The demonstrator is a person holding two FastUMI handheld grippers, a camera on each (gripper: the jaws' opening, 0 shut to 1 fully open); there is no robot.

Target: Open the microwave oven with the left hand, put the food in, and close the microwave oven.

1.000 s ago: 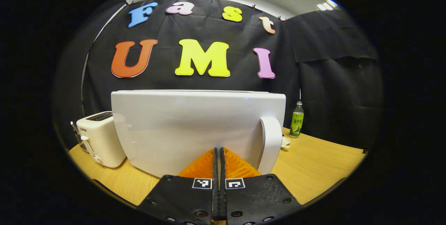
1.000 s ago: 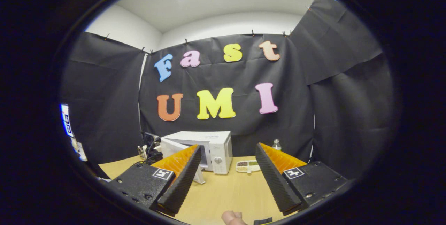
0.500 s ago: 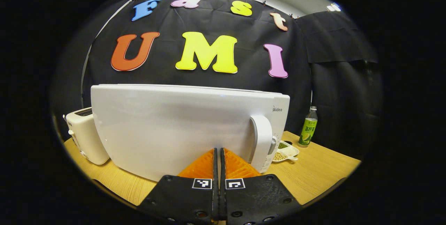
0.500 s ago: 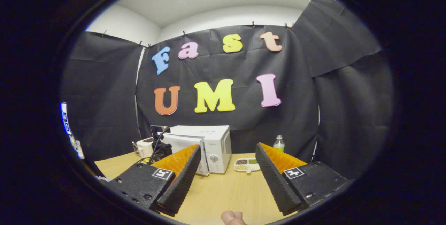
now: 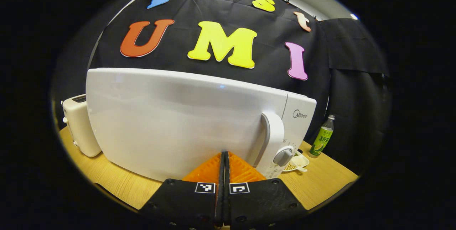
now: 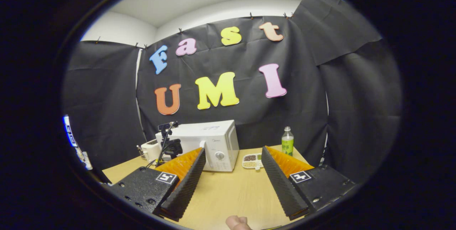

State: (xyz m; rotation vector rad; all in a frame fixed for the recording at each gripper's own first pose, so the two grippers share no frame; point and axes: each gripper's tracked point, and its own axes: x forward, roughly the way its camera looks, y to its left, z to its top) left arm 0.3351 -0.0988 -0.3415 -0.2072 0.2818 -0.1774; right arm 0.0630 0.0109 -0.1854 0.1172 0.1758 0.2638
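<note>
The white microwave stands close in front in the left gripper view, its door flush or nearly flush with the control panel. My left gripper is shut with nothing held, its tips against the lower door just left of the handle. A divided dish of beans sits on the table right of the microwave. In the right gripper view my right gripper stands open and holds nothing, well back from the microwave and the dish.
A cream toaster stands left of the microwave and a green bottle to its right at the back. The wooden table stretches between my right gripper and the microwave. A fingertip shows at the bottom edge.
The microwave door has swung from ajar to closed against the body, with my shut left gripper following it in. The right gripper has tilted down slightly and stayed open.
</note>
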